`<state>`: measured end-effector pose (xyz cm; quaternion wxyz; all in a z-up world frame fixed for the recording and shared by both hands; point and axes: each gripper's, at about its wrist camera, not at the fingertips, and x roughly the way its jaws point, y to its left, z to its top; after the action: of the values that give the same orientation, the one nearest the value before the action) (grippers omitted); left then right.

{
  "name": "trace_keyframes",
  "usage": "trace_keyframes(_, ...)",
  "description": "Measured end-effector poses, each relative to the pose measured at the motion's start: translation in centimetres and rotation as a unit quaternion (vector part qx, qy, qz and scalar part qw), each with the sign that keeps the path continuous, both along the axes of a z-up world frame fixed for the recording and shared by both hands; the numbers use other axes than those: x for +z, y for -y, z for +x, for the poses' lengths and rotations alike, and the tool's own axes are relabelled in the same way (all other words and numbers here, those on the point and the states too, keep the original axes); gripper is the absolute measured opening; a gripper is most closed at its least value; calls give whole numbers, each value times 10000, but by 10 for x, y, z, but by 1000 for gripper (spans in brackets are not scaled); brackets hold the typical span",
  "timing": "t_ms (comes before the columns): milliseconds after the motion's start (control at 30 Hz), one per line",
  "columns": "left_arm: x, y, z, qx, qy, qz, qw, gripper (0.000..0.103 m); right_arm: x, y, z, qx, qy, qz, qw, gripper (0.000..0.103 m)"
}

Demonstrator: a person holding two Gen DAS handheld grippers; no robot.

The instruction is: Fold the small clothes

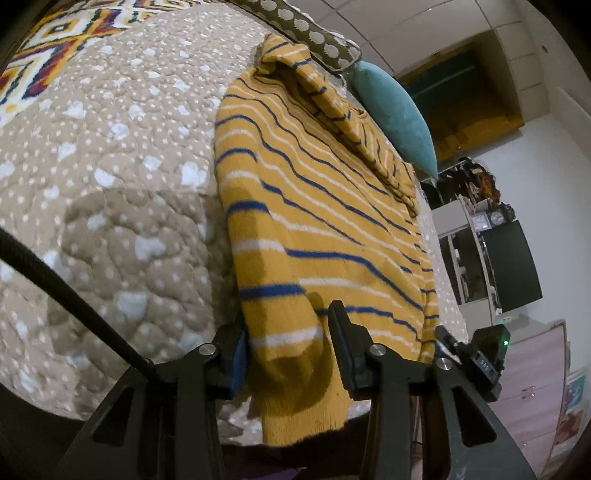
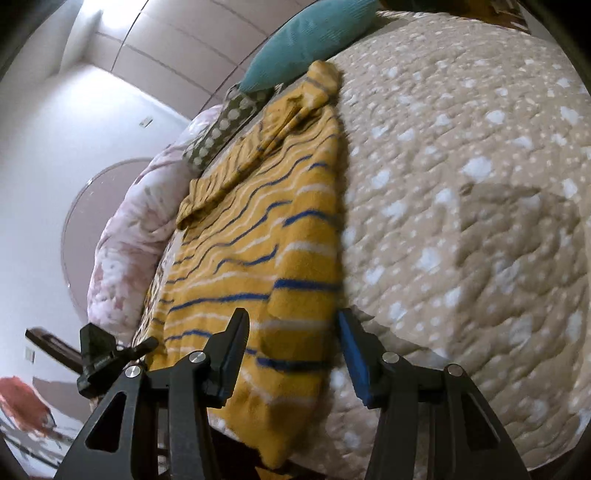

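Left wrist view: left gripper [image 1: 288, 339] parted wide, straddling the near hem corner of a yellow striped sweater [image 1: 317, 206] flat on the quilted bed [image 1: 110, 184], long axis running straight away toward the pillows. Right gripper [image 2: 291, 347] likewise spread at the opposite hem corner (neither nearer, neither clamped).

Sweater [image 1: 317, 221]: mustard yellow, thin navy and white stripes. Quilt [image 1: 110, 177]: beige, white dots and pale blotches. Far pillow [image 1: 399, 110]: plain teal. Far bolster [image 1: 310, 33]: olive-brown, white polka dots. Far-left blanket [image 1: 55, 48]: white, orange/maroon/navy geometric pattern. Gripper pads [image 2: 354, 354]: blue on black.
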<state>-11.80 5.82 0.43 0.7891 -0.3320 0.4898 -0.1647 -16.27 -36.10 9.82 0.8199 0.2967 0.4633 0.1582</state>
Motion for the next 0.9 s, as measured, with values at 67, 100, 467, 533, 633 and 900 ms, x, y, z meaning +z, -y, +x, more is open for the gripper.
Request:
trace_keyframes(67, -5, 4, -1, -53, -30, -177, 9998, 38, -3, -13, 1, 206, -36, 84, 9997, 55)
trace_keyframes(100, -5, 5, -2, -51, -21, -202, 9998, 38, -5, -21, 1, 293, -38, 49, 9996, 55)
trace_keyframes(467, -6, 19, 2, 35, 29, -29, 10000, 40, -18, -68, -11, 590, 34, 308, 9978, 54)
trace_keyframes(533, -2, 24, 5, 67, -70, 502, 9987, 14, -17, -74, -12, 561, 66, 53, 9984, 43)
trace_keyframes(633, 12, 14, 9, 319, -68, 766, 9965, 8, -20, -67, -5, 420, -165, -106, 9989, 17)
trace_keyframes(900, 59, 23, -24, 248, 536, 1479, 9872, 8, -6, -62, -10, 599, -187, -269, 9977, 9)
